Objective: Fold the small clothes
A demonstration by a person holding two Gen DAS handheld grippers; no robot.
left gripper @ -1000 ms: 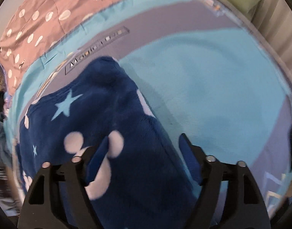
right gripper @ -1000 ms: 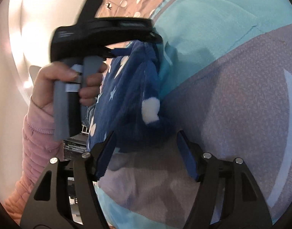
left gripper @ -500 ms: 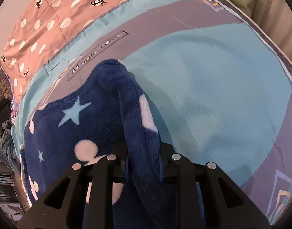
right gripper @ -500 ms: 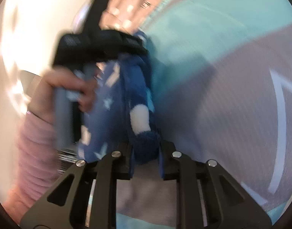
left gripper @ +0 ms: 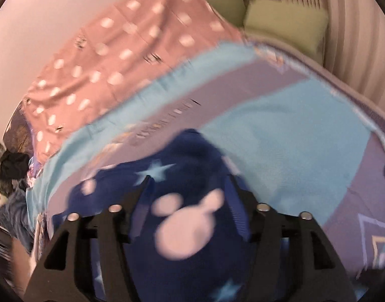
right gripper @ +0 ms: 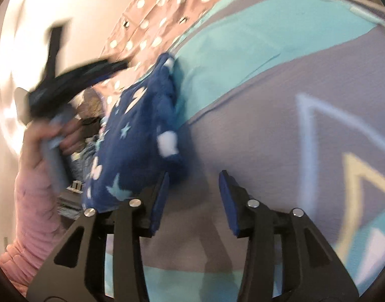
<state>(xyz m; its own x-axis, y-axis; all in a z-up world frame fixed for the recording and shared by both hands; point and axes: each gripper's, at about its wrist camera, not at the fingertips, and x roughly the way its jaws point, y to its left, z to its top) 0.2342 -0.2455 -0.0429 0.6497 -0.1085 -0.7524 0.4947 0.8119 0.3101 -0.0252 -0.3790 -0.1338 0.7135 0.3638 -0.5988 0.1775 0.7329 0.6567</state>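
A small navy fleece garment point(left gripper: 182, 201) with pale stars and white mouse-head shapes lies folded on the blue and grey bedspread point(left gripper: 280, 130). In the left wrist view my left gripper point(left gripper: 186, 186) is open, its fingers apart over the garment. In the right wrist view the garment point(right gripper: 139, 136) lies left of centre, its near corner beside my right gripper point(right gripper: 193, 178), which is open and empty. The left gripper point(right gripper: 74, 80) shows there, blurred, above the garment's far end.
A pink dotted blanket point(left gripper: 122, 58) lies at the far side of the bed. Green pillows point(left gripper: 285, 27) sit by the curtain at the back right. Dark clothes point(left gripper: 11, 166) are piled off the bed's left edge.
Both grippers were shut on the garment half a second ago; both have opened and let it go. The garment now lies on the bed and both grippers have drawn back.
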